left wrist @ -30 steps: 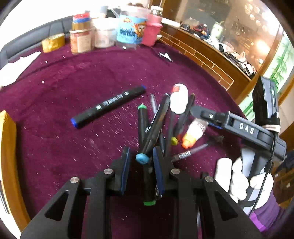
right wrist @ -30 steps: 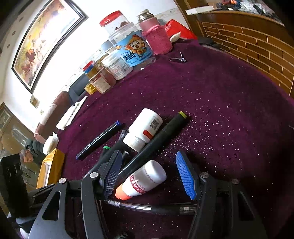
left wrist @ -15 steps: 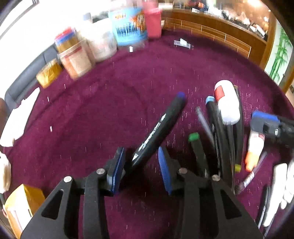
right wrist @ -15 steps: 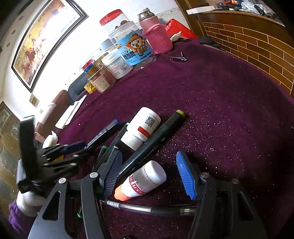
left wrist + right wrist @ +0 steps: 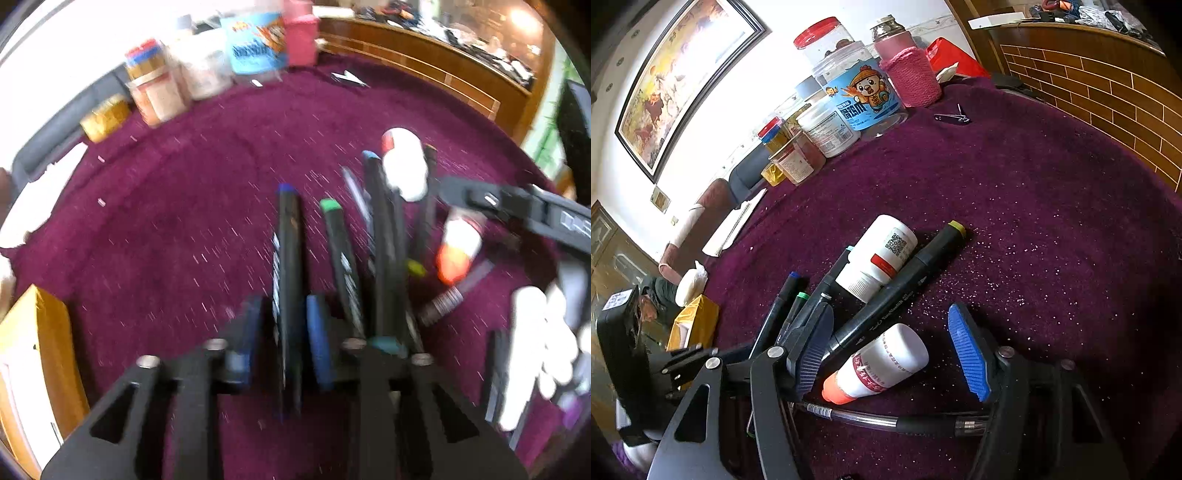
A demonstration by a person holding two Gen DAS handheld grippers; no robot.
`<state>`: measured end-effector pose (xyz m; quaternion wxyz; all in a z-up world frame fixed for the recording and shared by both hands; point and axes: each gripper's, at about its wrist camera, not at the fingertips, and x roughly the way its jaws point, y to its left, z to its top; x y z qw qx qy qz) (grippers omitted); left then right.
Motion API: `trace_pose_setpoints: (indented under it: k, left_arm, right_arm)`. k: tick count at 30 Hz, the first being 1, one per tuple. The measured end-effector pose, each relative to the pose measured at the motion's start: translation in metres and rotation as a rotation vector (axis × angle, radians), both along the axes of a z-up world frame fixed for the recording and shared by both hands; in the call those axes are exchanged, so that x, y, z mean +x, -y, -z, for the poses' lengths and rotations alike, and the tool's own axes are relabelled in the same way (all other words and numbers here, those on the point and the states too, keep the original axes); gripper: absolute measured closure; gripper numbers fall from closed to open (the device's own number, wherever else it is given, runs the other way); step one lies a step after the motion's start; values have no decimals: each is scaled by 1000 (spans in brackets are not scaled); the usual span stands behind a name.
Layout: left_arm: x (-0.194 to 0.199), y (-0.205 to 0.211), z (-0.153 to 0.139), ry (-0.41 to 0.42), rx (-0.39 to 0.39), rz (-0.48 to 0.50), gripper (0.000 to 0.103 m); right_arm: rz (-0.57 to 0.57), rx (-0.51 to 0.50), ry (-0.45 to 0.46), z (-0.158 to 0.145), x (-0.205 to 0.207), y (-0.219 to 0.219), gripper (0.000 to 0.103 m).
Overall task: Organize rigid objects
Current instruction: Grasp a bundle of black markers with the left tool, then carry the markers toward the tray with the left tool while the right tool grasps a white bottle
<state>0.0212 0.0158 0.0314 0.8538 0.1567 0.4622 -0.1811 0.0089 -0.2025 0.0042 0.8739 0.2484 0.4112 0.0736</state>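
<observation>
Left claw (image 5: pixel 282 328): your blue pads stand a little apart with the black blue-capped marker pen (image 5: pixel 288 258) running between them; the blurred left wrist view doesn't let you say the pads press on it.
Marker's long axis: it points straight ahead along the claw fingers, blue cap at the far end, the near end under the claw body.
Which way it lies: dead centre in your left claw, at the left edge of the row, just beside the black green-capped marker (image 5: pixel 338 251).
Nearer hand: the left one, clearly; your right claw (image 5: pixel 890 350) sits over the other end of the pile.
Right claw: jaws wide and opening, straddling the white squeeze bottle with the orange tip (image 5: pixel 879 365), pads clear of it on both sides.
Look of the marker: slim, rigid black barrel, white print down its side, lying on the purple velvet table (image 5: pixel 1034 206).
Row beside it: more black markers and a white pill bottle with a red band (image 5: pixel 879 254), roughly parallel.
Judgement: line-up looks nearly done.
</observation>
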Motion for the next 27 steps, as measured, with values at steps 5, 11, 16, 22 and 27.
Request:
trace_pose_setpoints:
  k: [5, 11, 16, 22, 27]
  left_arm:
    - [0, -12, -3, -54, -122, -48, 91]
    - [-42, -41, -35, -6, -303, -89, 91]
    - [-82, -76, -69, 47, -486, -116, 90]
    - [-117, -108, -87, 110, -610, -137, 90]
    - [-124, -126, -78, 96, -654, -162, 90]
  right_arm:
    - [2, 21, 4, 1, -1, 3, 43]
    - [14, 51, 9, 0, -3, 9, 43]
    - [41, 76, 31, -19, -20, 23, 43]
    - [-22, 3, -42, -36, -58, 20, 43]
    - [-105, -56, -86, -37, -93, -4, 43]
